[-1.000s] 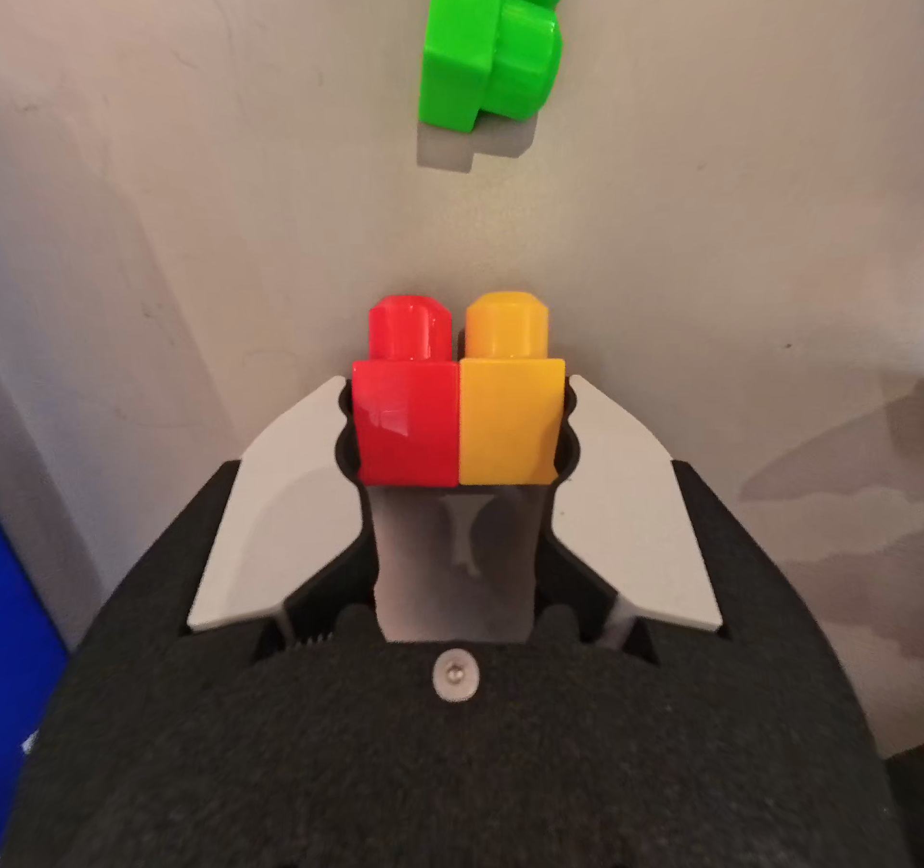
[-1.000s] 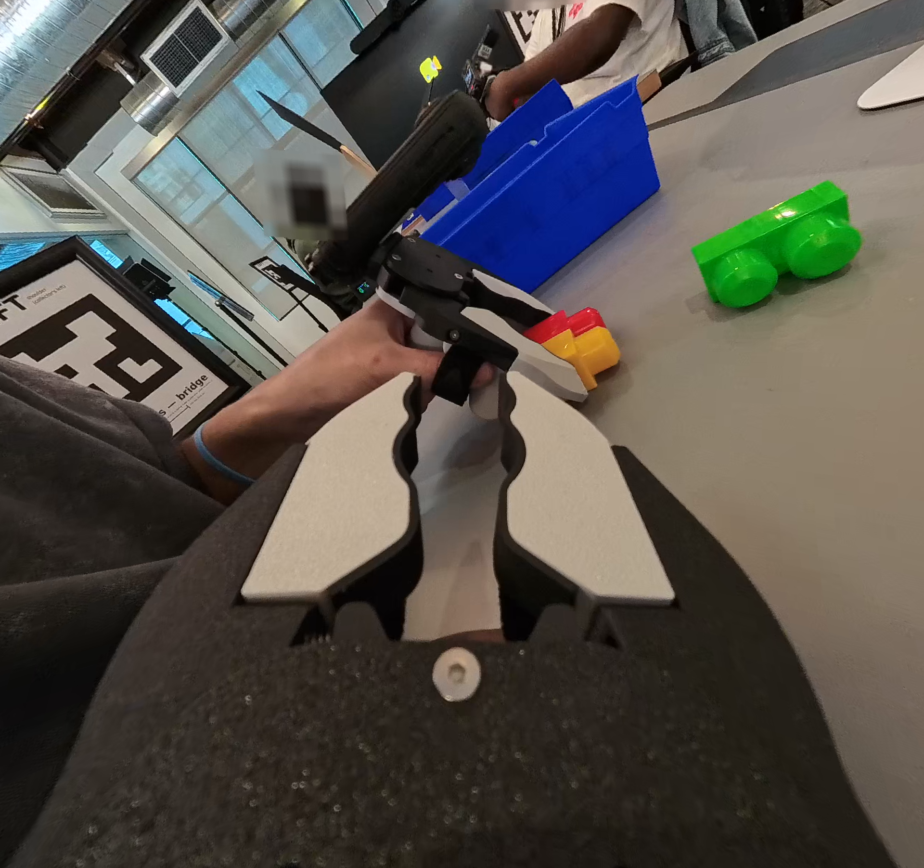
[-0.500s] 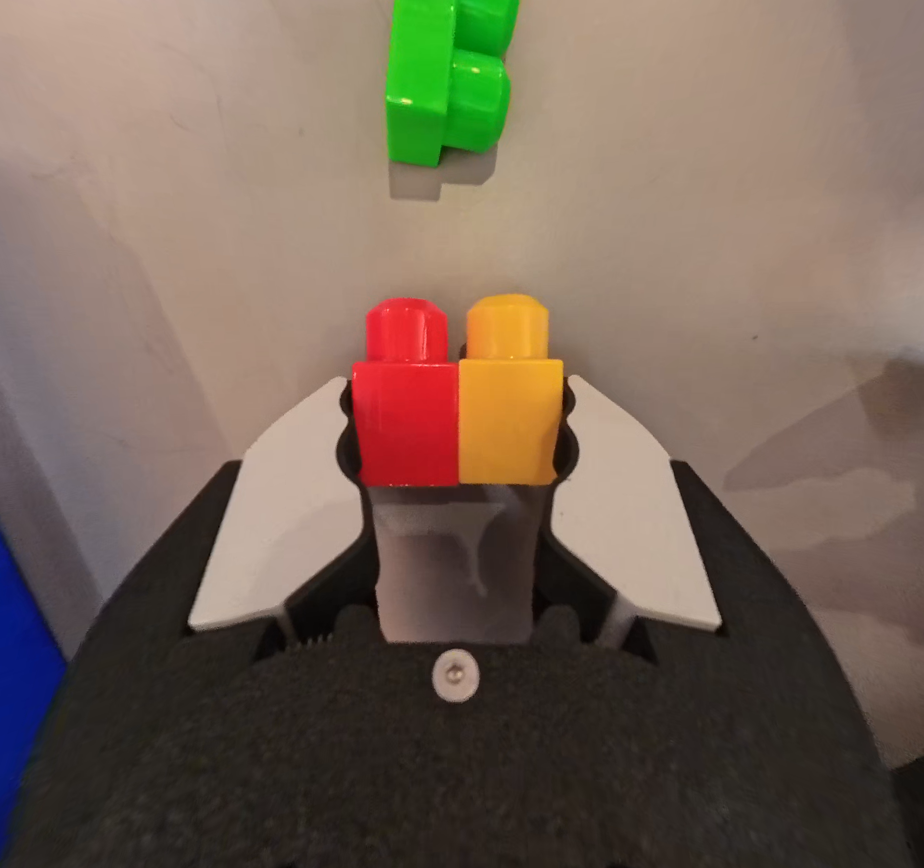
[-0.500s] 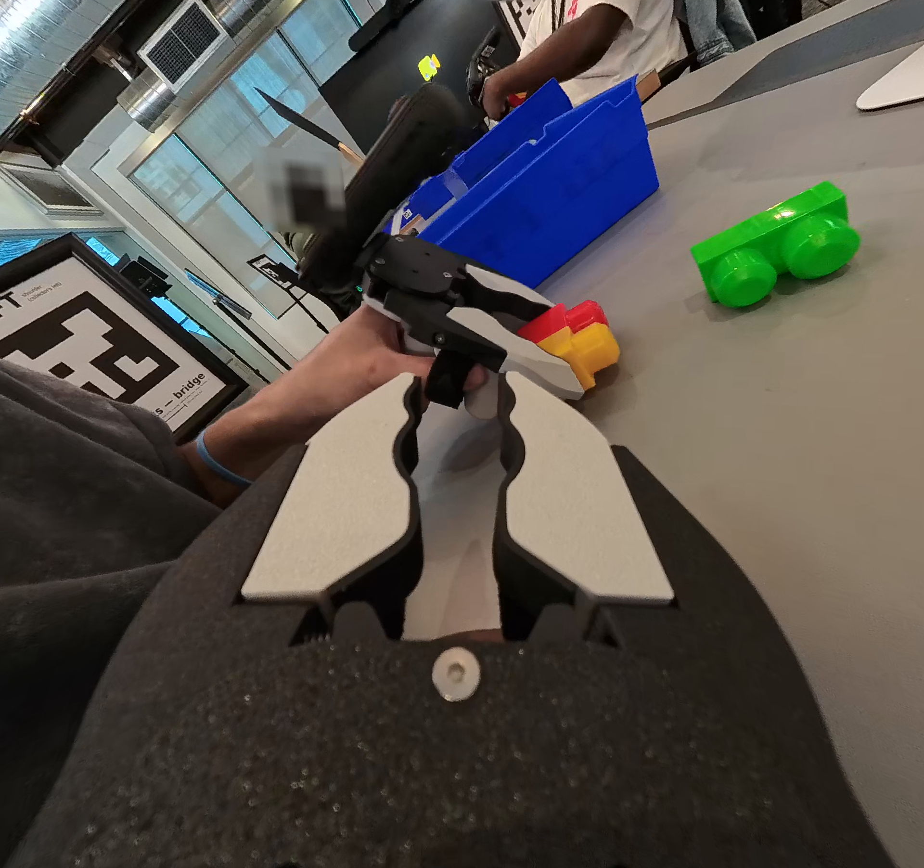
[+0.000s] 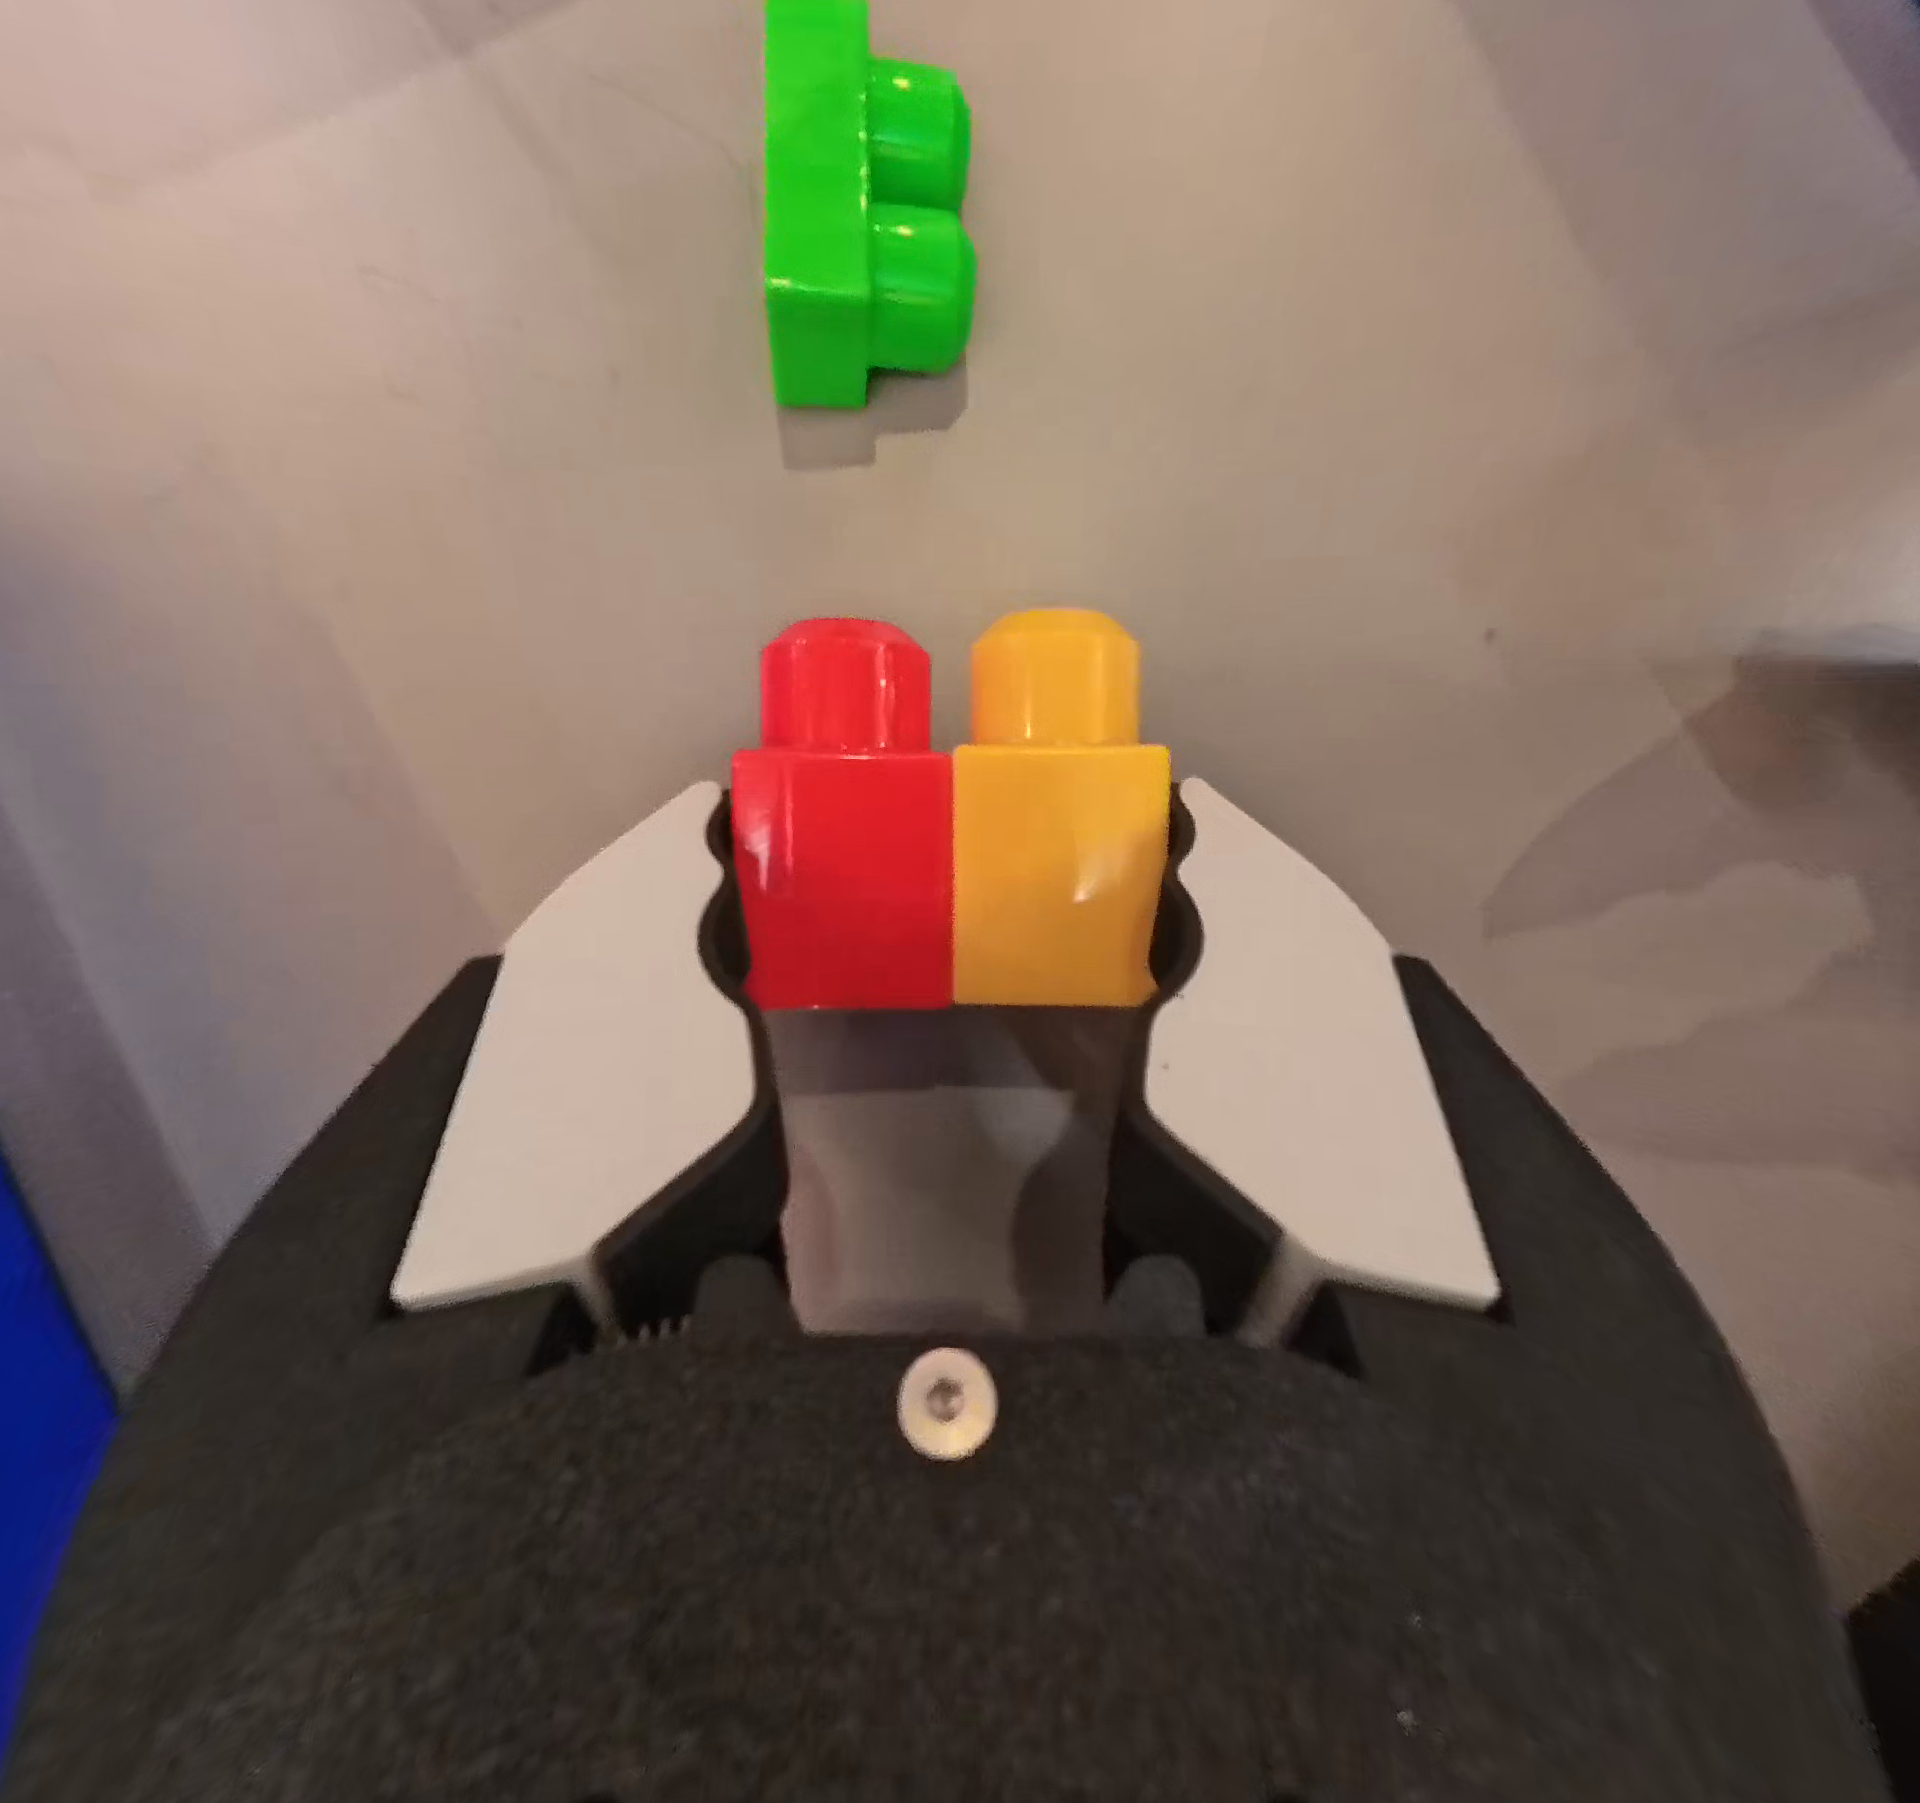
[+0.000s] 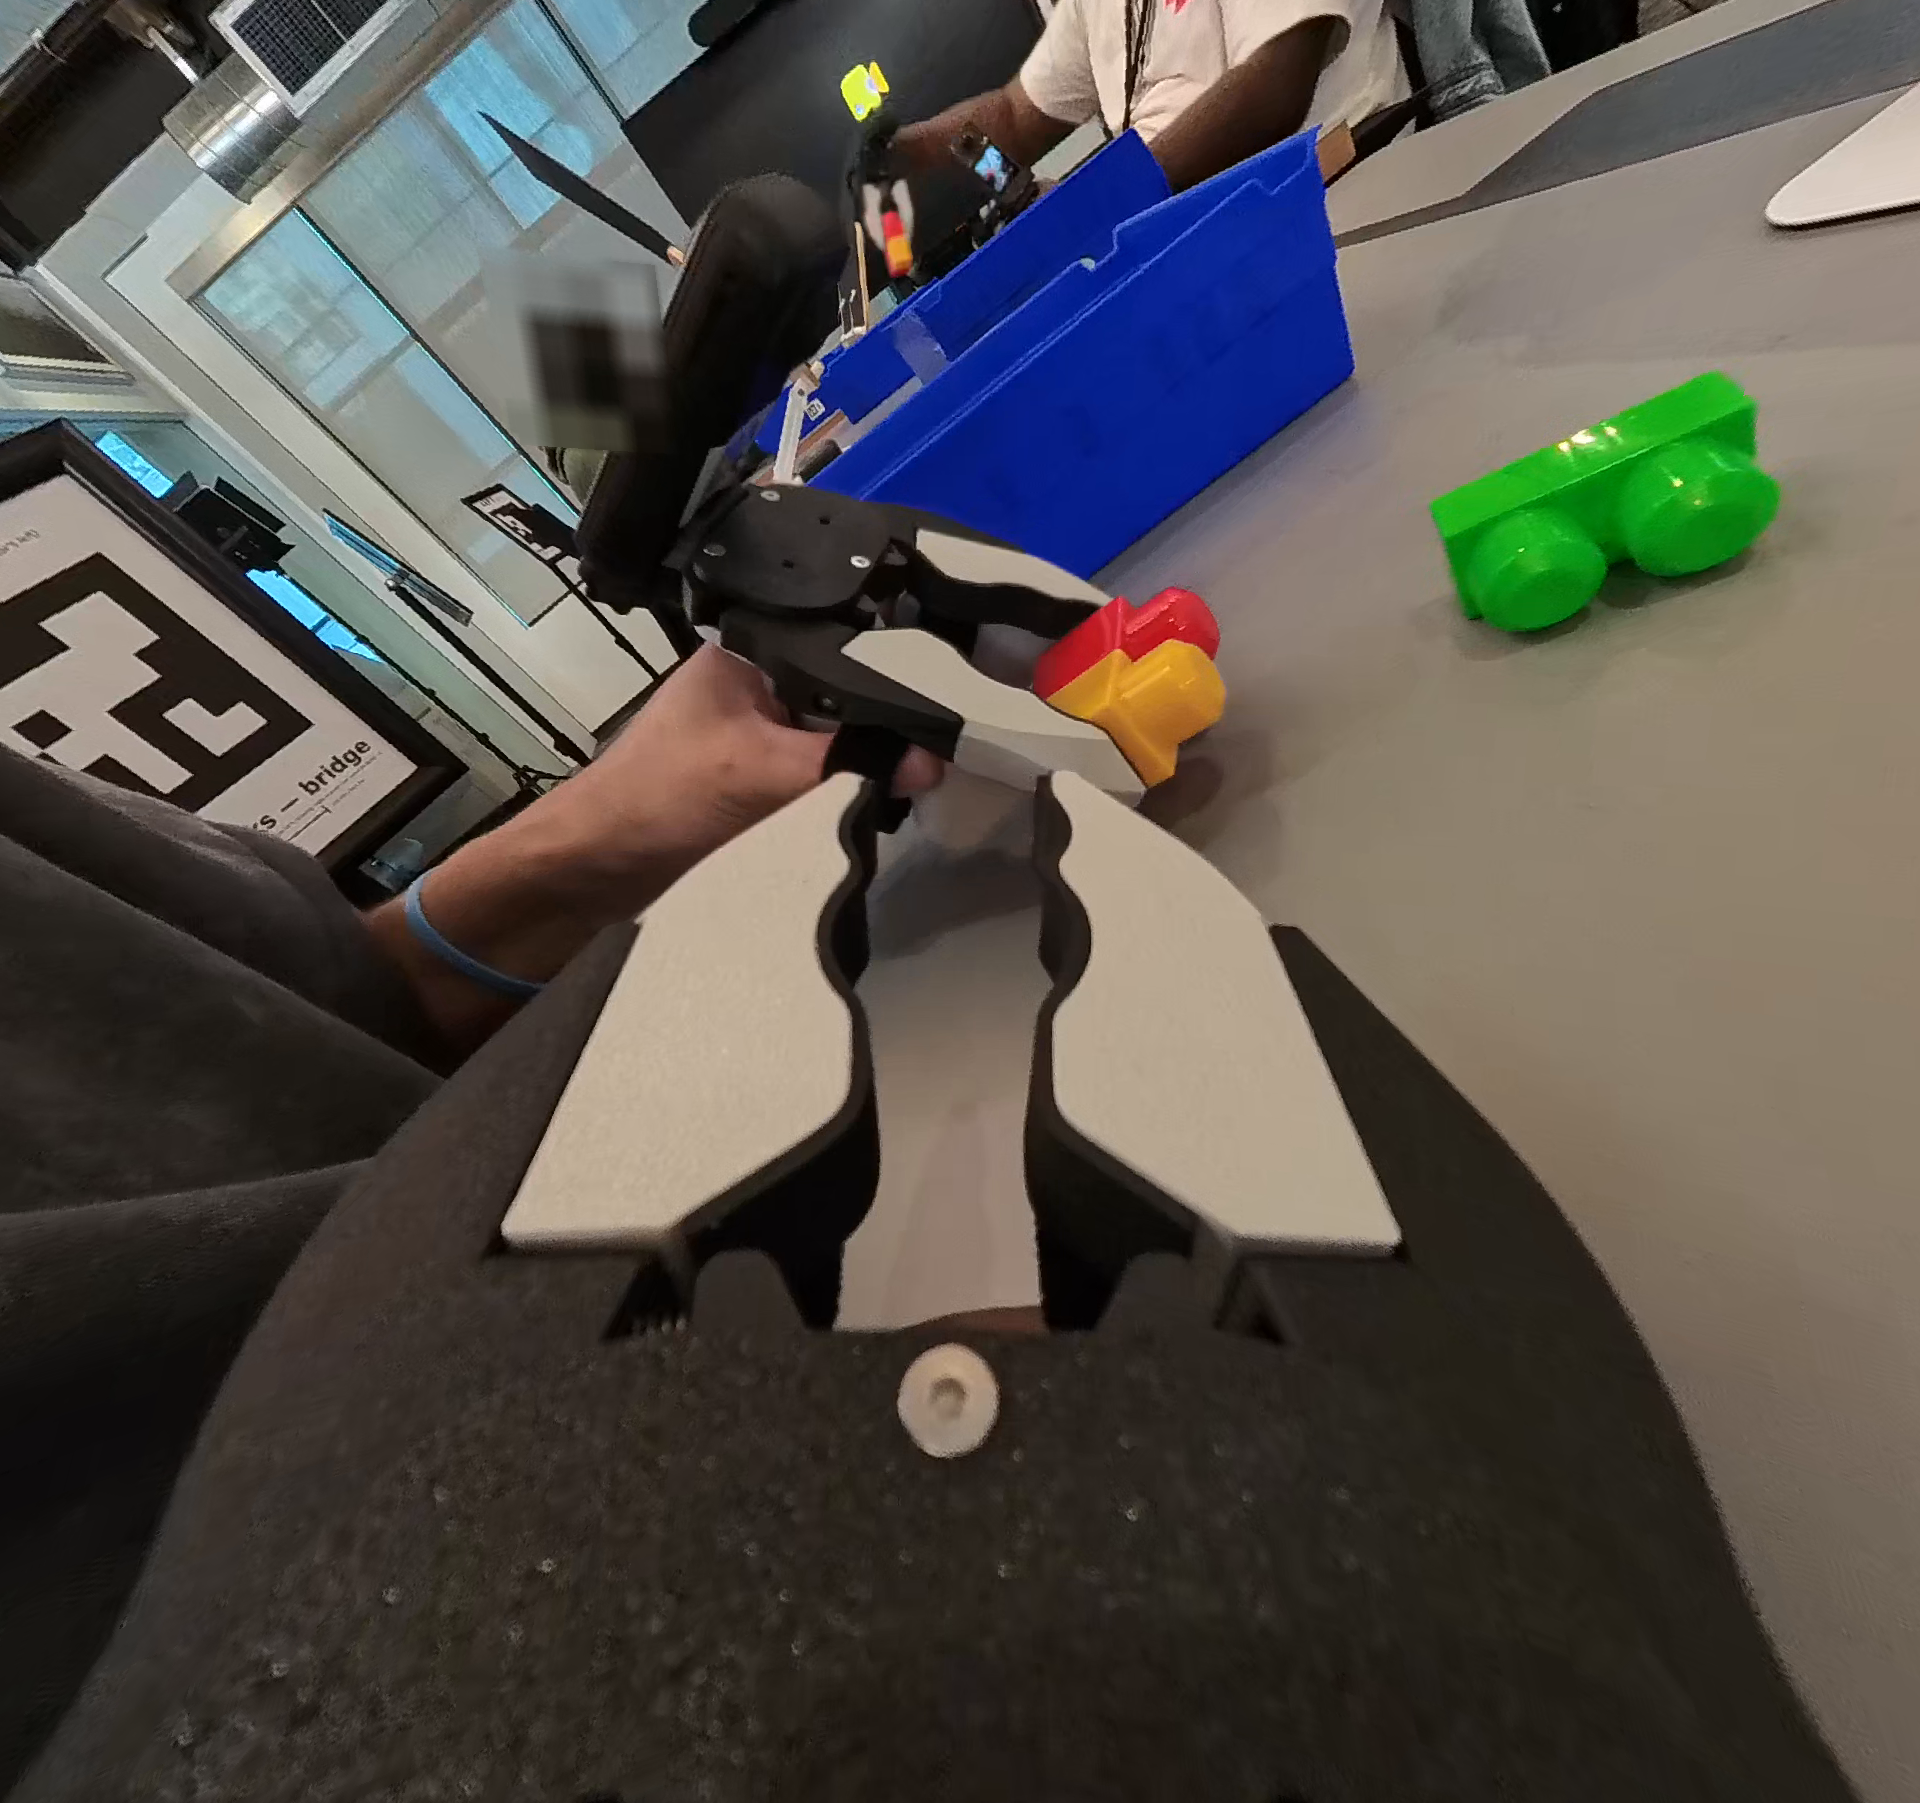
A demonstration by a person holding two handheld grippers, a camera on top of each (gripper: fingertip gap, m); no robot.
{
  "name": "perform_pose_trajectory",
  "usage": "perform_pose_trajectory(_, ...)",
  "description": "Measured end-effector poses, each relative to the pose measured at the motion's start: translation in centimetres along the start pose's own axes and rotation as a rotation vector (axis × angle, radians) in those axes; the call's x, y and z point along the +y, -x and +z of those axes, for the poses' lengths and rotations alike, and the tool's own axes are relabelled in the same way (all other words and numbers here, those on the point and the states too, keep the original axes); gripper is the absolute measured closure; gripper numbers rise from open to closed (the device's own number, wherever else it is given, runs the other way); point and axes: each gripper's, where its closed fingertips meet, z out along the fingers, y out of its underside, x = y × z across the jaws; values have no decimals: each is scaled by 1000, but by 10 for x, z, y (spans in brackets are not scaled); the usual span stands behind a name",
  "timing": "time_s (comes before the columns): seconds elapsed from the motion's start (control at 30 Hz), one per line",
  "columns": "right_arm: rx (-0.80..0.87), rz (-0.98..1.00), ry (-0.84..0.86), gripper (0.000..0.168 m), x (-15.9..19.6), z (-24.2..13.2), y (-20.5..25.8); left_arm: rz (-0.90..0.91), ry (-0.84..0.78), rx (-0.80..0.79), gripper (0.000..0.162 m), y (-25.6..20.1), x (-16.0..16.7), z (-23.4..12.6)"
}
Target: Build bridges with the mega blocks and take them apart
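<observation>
While the left gripper (image 5: 951, 880) kept its jaws clamped from both sides on a red single-stud block (image 5: 842, 854) and a yellow single-stud block (image 5: 1058, 854) pressed side by side, both studs pointed forward past the fingertips. Straight ahead of those jaws, well apart from them, a green two-stud block (image 5: 857, 195) lay on its side on the grey table (image 5: 1455, 351), studs turned to the right. The right gripper (image 6: 948, 818) held nothing, its jaws parted by a narrow gap, with the left gripper just beyond its tips and a blue bin (image 6: 1122, 403) farther off.
</observation>
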Motion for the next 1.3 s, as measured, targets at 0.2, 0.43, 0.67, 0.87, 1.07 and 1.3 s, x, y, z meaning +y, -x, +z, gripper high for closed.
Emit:
perform_pose_trajectory(0.2,149,-81,79,136,-4,0,-12,-2,-49,16,86,6,-4,-19)
perform_pose_trajectory(0.43,465,-240,291,109,-37,23,-80,61,-136,90,87,9,-9,-34)
perform_pose_trajectory(0.67,510,-387,568,88,-23,78,-156,-21,-221,255,87,0,-7,-50)
perform_pose_trajectory(0.87,524,-454,663,101,-12,92,-175,-41,-245,288,87,6,-4,-51)
perform_pose_trajectory(1.07,445,-571,672,101,-36,80,-139,67,-243,310,87,4,-13,-53)
perform_pose_trajectory(1.3,177,-882,844,101,-61,38,-38,307,-237,330,87,-4,-36,-52)
